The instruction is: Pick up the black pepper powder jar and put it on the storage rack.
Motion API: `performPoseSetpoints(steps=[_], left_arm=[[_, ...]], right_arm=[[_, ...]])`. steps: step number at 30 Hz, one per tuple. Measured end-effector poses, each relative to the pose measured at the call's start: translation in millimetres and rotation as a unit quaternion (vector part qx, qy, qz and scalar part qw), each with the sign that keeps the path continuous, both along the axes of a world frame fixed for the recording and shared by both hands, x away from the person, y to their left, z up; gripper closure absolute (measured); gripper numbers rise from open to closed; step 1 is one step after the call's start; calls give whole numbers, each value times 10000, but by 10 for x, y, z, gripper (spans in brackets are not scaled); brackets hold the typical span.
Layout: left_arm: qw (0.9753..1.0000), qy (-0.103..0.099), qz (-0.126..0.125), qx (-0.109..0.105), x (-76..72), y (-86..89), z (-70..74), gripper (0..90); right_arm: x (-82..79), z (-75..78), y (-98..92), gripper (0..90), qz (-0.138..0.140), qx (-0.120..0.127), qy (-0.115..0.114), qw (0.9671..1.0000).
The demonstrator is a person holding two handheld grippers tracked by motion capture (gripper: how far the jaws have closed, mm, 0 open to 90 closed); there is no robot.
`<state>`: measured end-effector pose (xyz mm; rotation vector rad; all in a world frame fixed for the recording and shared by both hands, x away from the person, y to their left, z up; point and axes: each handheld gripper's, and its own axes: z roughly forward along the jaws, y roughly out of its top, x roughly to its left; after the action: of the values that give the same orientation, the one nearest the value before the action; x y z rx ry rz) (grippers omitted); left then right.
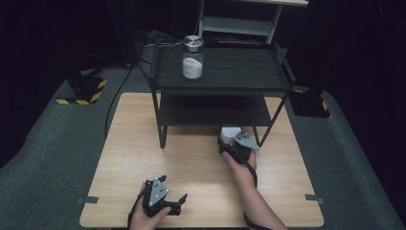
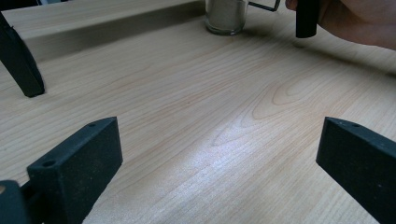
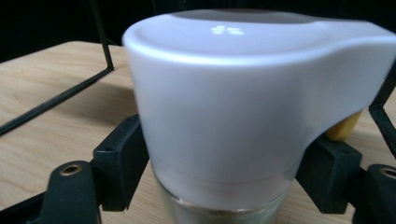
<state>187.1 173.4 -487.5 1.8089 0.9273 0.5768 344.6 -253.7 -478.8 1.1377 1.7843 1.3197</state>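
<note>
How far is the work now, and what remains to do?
Looks done: one metal-lidded jar stands on the black rack's top shelf. In hand: the right gripper has its jaws against a white-lidded jar on the table by the rack. Left, probably: lifting it onto a shelf. The left gripper waits open.

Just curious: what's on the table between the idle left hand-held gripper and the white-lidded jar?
Nothing: bare wooden table separates the left hand-held gripper from the jar, per the left gripper view.

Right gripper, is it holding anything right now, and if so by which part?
The right gripper has its jaws on either side of a white-capped glass jar, gripping just below the cap, where it meets the glass. The left gripper is open, holding nothing.
</note>
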Motion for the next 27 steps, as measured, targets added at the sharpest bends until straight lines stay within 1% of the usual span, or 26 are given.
performPoseSetpoints(steps=[1,2,10,11,17,20,21,22,27], left_arm=[[10000,-2,-6,1,0,-1,0,6],[10000,-3,-7,5,0,-1,0,6],[10000,1,-11,-2,2,2,0,6],[10000,0,-11,-9,2,3,-2,6],[10000,6,-5,-15,3,6,-1,6],[10000,5,9,-4,0,-1,1,6],[10000,5,9,-4,0,-1,1,6],[10000,2,14,-3,-1,-1,0,6],[10000,-12,12,11,-4,-4,0,6]], right_arm=[[9,12,-6,283,-41,110,59,9999],[10,15,-4,292,-45,139,74,9999],[-12,14,12,304,-72,43,12,10000],[-23,24,5,306,-42,-8,-1,10000],[-74,38,-34,307,52,-50,1,10000],[-155,42,-85,307,137,-23,-40,9999],[-155,42,-85,307,137,-23,-40,9999],[-208,44,-107,308,181,-34,-61,9998],[-309,50,-149,307,237,-33,-60,9997]])
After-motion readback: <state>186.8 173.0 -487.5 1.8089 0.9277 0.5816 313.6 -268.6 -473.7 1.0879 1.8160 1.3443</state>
